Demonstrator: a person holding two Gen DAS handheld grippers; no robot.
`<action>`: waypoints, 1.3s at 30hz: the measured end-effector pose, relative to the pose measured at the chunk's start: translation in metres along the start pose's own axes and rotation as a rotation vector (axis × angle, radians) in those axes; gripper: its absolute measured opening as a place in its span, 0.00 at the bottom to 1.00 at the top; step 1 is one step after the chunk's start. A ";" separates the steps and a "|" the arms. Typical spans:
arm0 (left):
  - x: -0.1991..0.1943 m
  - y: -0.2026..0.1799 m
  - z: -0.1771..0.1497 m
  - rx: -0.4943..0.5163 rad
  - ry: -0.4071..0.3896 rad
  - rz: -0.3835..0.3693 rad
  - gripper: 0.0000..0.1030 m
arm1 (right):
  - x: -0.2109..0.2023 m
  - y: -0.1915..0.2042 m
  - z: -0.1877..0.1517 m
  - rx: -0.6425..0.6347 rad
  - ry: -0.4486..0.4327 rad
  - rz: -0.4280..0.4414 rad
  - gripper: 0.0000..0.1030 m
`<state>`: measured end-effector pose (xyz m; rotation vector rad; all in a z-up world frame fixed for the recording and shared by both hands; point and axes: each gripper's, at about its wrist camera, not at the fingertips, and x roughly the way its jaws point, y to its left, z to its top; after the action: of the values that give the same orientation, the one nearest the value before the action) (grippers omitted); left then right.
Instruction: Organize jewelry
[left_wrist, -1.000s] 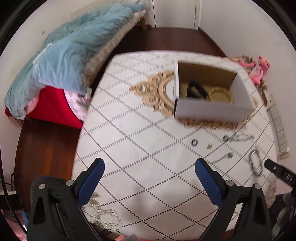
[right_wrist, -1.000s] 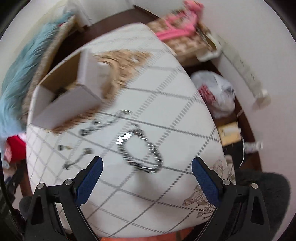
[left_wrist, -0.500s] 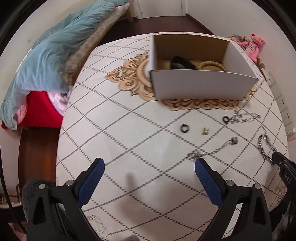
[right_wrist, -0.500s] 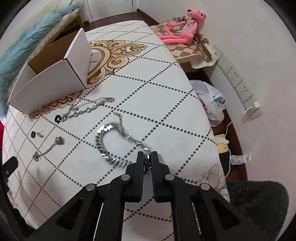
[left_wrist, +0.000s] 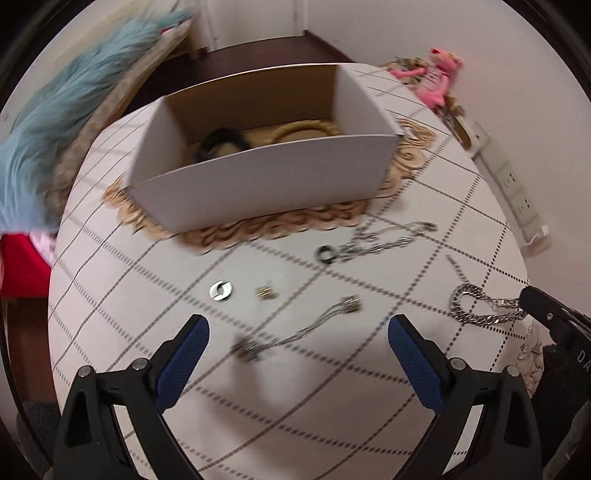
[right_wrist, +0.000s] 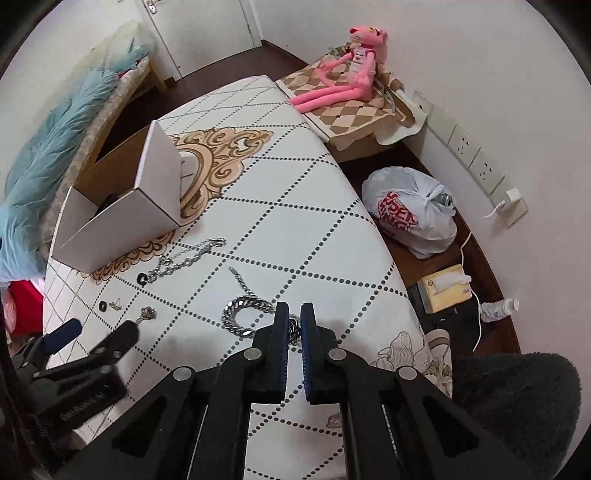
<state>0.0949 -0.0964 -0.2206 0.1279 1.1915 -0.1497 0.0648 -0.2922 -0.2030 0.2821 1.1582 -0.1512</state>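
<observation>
Right wrist view: the right gripper (right_wrist: 293, 323) pinches the chunky bracelet (right_wrist: 240, 319) lying on the table (right_wrist: 314, 221), presumably bound for the box (right_wrist: 122, 221). The left gripper (left_wrist: 298, 332) hangs spread wide above a thin chain (left_wrist: 299, 332), holding nothing.

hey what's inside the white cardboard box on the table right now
Inside the white cardboard box, the left wrist view shows a black band-like piece and a round gold-coloured piece. The front wall hides their lower parts and the near floor.
</observation>
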 end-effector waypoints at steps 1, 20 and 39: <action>0.002 -0.005 0.001 0.015 -0.004 -0.001 0.94 | 0.002 -0.001 0.000 0.005 0.004 0.000 0.06; 0.013 -0.020 0.007 0.050 -0.008 -0.083 0.09 | 0.001 -0.011 0.005 0.054 -0.005 0.042 0.03; -0.100 0.045 0.042 -0.073 -0.181 -0.253 0.08 | -0.080 0.017 0.037 0.005 -0.112 0.240 0.03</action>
<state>0.1057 -0.0547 -0.1113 -0.1000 1.0274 -0.3320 0.0701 -0.2890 -0.1130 0.4092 1.0045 0.0410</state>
